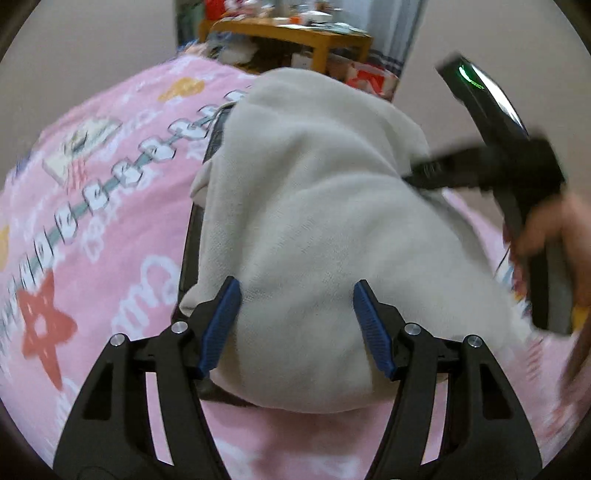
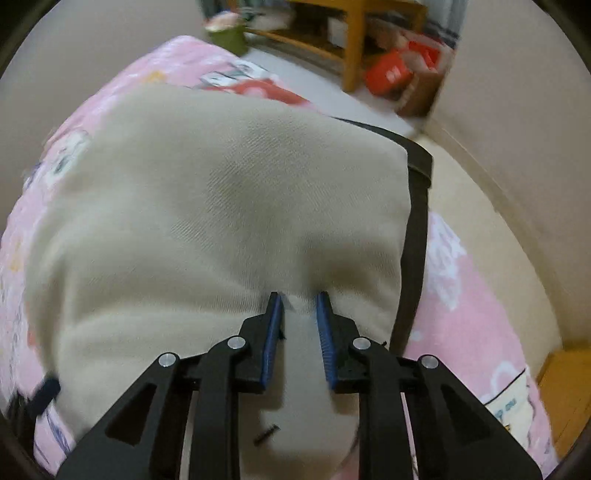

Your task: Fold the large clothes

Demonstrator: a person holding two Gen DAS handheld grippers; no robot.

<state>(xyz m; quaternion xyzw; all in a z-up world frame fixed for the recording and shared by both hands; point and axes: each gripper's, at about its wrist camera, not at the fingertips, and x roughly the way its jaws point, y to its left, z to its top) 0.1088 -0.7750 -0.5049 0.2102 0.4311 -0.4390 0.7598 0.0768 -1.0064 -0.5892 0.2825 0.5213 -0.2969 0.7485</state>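
Observation:
A cream garment (image 1: pixel 310 206) with a black edge strip (image 1: pixel 190 251) lies folded on a pink printed blanket (image 1: pixel 110 206). My left gripper (image 1: pixel 297 284) hangs open over the garment's near end, its blue pads (image 1: pixel 221 325) wide apart and clear of the cloth. Blurred at the right, a hand (image 1: pixel 546 229) holds my right gripper (image 1: pixel 413 173) with its tips at the garment's right side. In the right wrist view the right gripper (image 2: pixel 299 295) points down onto the cream garment (image 2: pixel 229 192). Its pads (image 2: pixel 271 339) stand a narrow gap apart, with a small ridge of cloth between them, not pinched.
The pink blanket (image 2: pixel 454 317) covers a bed that ends at the right, with cream floor (image 2: pixel 491 229) beyond. Behind stand a wooden table (image 1: pixel 295 33), red boxes (image 2: pixel 391 74) and a green bin (image 2: pixel 227 33). A wooden piece (image 2: pixel 565 391) sits at the lower right.

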